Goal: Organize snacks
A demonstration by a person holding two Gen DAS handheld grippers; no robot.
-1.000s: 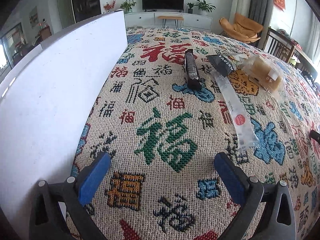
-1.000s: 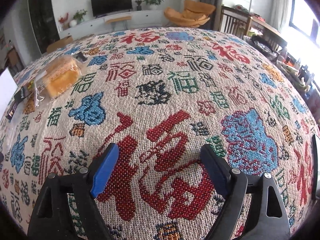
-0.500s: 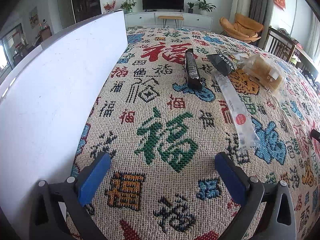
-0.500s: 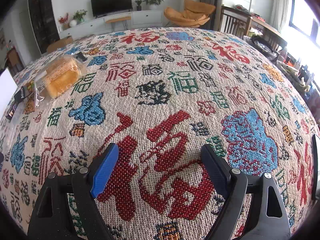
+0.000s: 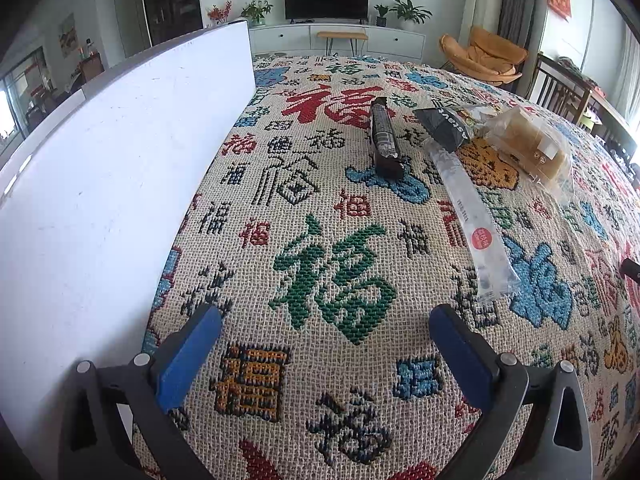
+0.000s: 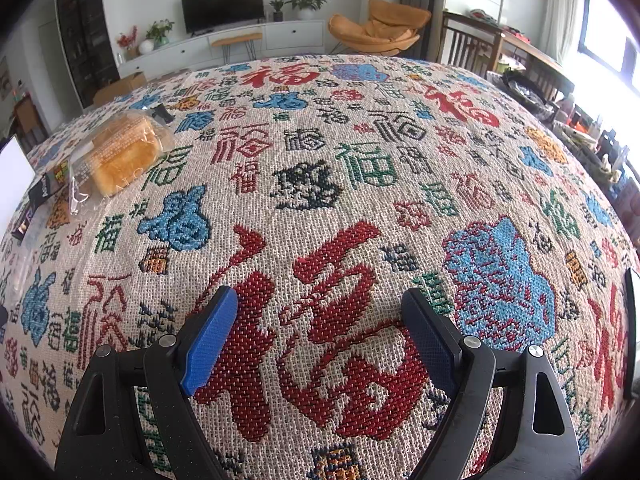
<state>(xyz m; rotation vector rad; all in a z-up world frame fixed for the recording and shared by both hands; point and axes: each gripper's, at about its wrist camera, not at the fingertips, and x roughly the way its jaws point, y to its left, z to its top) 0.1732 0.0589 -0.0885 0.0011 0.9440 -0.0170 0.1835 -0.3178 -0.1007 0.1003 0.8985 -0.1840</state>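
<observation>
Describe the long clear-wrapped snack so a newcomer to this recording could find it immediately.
Start at the tall white board standing along the left of the patterned tablecloth; the snacks lie in a cluster to its right. The long clear packet runs from that cluster toward the camera. Unlike the dark bar and the bagged bread, it is see-through with a round red sticker.

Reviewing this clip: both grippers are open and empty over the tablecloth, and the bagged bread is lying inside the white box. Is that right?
Not quite. The bread is not in the white box; it lies on the tablecloth, apart from the box, beside the other snack packets, as the left wrist view shows. The rest holds: left gripper and right gripper are open and empty.
</observation>
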